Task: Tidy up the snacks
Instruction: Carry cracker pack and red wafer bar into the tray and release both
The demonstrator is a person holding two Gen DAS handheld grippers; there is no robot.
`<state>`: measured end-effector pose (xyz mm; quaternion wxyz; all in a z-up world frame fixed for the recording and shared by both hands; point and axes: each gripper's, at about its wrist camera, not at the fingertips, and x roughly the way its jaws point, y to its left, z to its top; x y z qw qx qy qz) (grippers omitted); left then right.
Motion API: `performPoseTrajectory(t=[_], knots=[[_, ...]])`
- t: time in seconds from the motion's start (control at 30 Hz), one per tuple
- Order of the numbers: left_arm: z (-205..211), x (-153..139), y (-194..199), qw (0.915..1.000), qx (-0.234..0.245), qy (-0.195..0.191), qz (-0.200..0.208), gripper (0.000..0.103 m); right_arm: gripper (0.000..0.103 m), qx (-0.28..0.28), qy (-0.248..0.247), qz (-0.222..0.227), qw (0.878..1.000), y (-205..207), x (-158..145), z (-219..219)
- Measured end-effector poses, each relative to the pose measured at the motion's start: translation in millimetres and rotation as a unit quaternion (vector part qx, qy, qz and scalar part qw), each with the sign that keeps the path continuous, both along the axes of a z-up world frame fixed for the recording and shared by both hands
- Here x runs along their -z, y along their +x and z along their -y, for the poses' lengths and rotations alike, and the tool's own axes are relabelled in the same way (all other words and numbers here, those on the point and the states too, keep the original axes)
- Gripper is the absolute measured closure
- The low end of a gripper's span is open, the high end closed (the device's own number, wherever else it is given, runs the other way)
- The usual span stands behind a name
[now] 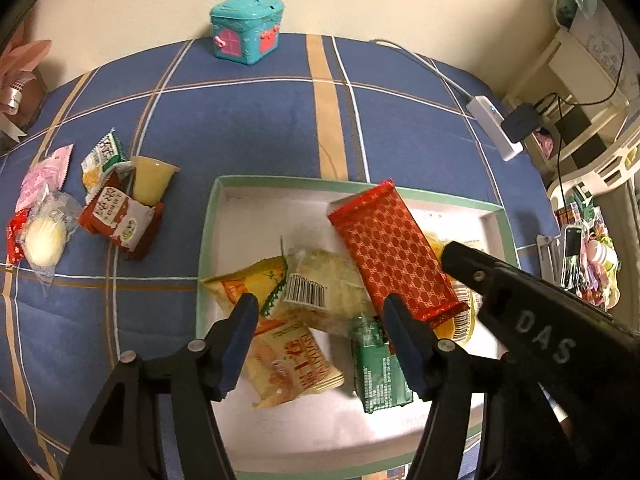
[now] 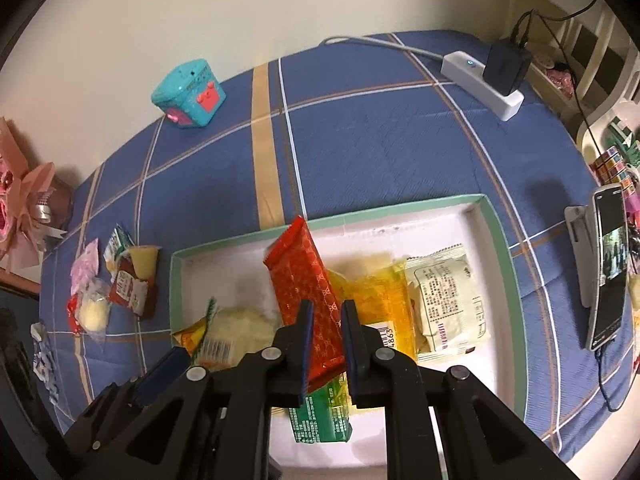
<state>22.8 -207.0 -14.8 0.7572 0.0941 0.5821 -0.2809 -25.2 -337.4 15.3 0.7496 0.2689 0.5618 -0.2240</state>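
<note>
half the red snack bar (image 2: 308, 280) hidden between right gripper (image 2: 326, 344) jaws

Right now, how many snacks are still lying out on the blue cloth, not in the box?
About 6, clustered left of the box: pink packet, green-white packet, yellow cup, red-white packet, clear-wrapped pale bun, small red packet. Others may hide beneath.

The right hand-held gripper (image 1: 456, 254) bears raised letters "DAS" on its black body. A barcode label on the yellow packet (image 2: 380, 312) shows digits "4863". Other packet print is too blurred to read.
</note>
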Motion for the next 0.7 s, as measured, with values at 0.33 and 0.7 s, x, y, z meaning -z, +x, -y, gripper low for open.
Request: performPoseTrajectory(t=[0.33, 0.7], knots=[[-31.8, 14.6, 15.8, 0.9986, -0.051, 0.016, -0.002, 0.037, 0.087, 0.011, -0.001, 0.006, 1.0, -1.5, -4.7, 3.2], [-77.5, 14.9, 44.4, 0.9905, -0.134, 0.028, 0.013, 0.032, 0.087, -0.014, -0.003, -0.007, 1.0, 7.4, 2.3, -11.6]])
